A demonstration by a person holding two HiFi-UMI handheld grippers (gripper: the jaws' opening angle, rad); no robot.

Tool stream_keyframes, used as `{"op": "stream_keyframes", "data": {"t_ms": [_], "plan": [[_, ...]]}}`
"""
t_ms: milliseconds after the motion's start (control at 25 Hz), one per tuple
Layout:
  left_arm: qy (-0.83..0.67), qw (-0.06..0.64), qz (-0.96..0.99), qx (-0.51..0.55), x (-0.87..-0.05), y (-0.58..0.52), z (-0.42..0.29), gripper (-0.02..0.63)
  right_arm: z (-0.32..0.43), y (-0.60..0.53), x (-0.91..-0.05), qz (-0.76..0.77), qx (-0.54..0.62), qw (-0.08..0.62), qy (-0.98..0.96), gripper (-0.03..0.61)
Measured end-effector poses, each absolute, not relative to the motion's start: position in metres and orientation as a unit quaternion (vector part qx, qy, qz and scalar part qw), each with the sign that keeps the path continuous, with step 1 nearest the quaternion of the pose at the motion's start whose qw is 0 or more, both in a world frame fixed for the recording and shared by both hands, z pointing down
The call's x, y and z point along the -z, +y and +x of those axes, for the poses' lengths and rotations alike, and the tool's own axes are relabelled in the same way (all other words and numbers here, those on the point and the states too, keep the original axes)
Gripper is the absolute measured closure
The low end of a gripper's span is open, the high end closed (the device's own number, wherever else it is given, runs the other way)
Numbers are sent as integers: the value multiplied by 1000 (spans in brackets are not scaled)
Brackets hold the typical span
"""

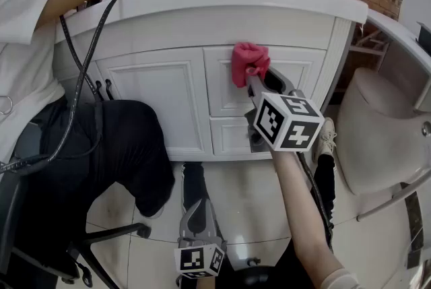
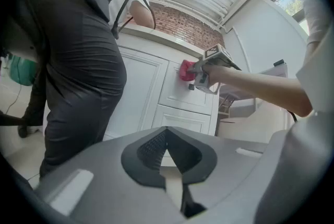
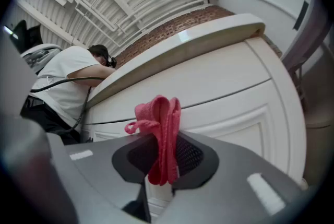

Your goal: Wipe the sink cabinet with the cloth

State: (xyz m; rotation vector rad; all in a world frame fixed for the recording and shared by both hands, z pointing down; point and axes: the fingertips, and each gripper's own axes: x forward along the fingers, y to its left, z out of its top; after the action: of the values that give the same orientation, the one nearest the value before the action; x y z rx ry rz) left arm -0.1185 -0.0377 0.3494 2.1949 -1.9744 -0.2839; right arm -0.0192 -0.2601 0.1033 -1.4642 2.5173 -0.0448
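Head view: pressing pink cloth (image 1: 248,60) against upper drawer (image 1: 300,71) of sink cabinet (image 1: 202,28), far right, with right gripper (image 1: 253,76); left gripper (image 1: 195,217) low, near.
Left gripper view: closed fingers (image 2: 151,147), nothing held.
Right gripper view: fingers (image 3: 190,155) clamped on cloth.
Probably mid-wipe; door (image 1: 161,102) and lower drawer (image 1: 229,136) seemingly left.

Camera setup: three views, all on the sink cabinet (image 1: 168,102) front.
Head view from above, facing steeply down, mid-range; left gripper view low and farther back, angled up; right gripper view close against it, tilted up; all share the cloth (image 1: 246,60).
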Motion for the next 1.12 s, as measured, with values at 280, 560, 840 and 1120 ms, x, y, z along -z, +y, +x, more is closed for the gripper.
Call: {"op": "stream_keyframes", "data": {"t_ms": [280,560,840,1120], "plan": [[-674,90,728,86,-346,-50,-125,598,109,-273,-101,-616,-33,107,779,508],[-670,90,733,74,-351,-55,-115,598,173,-266,-105,-675,-27,102,730,511],[-670,91,733,71,-360,-55,-118,598,-6,-225,-139,-486,31,131,863,511],[-675,96,727,83,-357,-50,-126,598,-108,-243,-213,-430,0,20,903,509]]}}
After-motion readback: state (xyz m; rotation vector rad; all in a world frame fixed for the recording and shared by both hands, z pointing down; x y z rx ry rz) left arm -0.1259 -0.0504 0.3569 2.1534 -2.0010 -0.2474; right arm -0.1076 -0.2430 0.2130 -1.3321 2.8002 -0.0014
